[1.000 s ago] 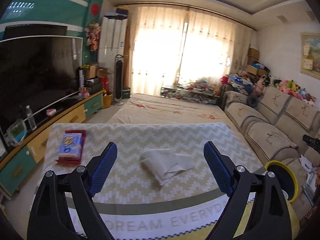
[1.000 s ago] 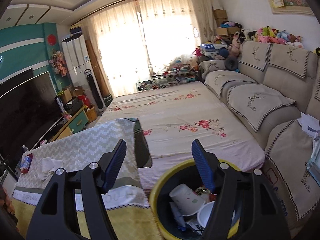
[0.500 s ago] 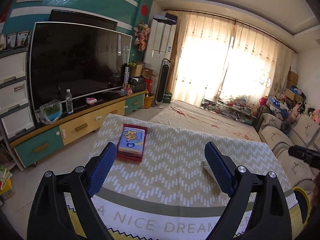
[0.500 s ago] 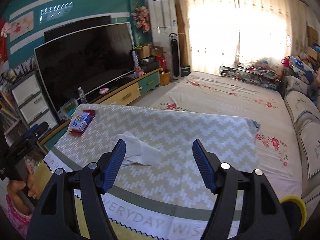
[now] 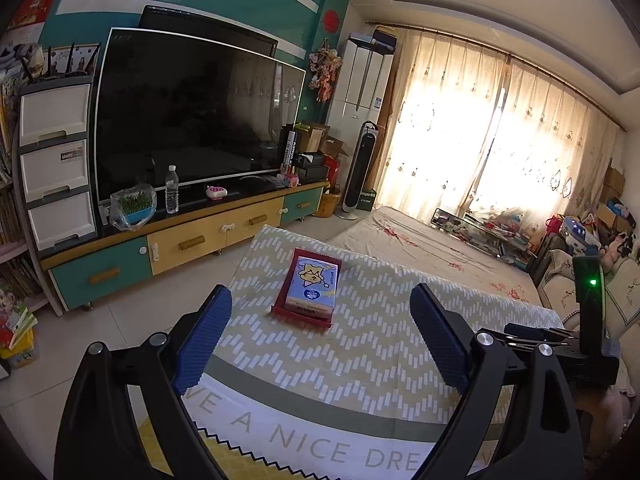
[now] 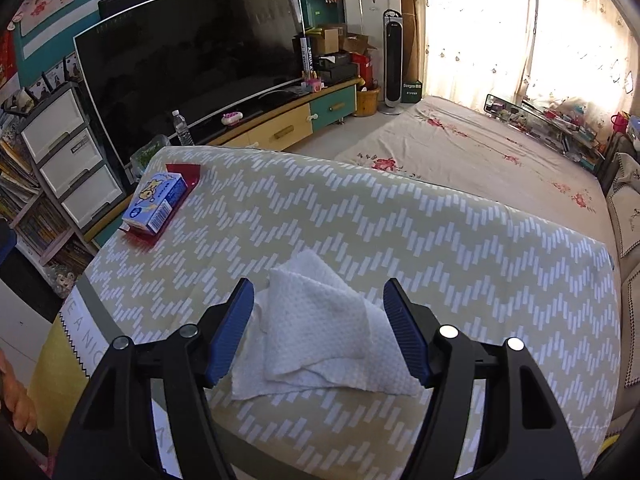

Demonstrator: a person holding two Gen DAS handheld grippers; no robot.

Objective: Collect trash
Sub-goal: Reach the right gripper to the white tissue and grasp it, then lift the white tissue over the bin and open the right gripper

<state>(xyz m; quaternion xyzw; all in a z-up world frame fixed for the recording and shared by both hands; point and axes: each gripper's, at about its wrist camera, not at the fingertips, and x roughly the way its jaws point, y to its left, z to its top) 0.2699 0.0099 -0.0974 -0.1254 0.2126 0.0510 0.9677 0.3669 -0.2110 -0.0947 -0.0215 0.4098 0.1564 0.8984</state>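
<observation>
I see a crumpled white paper towel (image 6: 320, 320), dimpled and loosely folded into overlapping layers, lying flat on the zigzag tablecloth (image 6: 440, 240) near its front edge.

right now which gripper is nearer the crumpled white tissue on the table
Right. The right gripper straddles the tissue, jaws open on either side. The left gripper points at the tissue pack; no tissue in its view.

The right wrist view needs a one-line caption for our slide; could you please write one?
Open right gripper poised over a crumpled white paper towel on the chevron-patterned tablecloth, jaws straddling it.
</observation>
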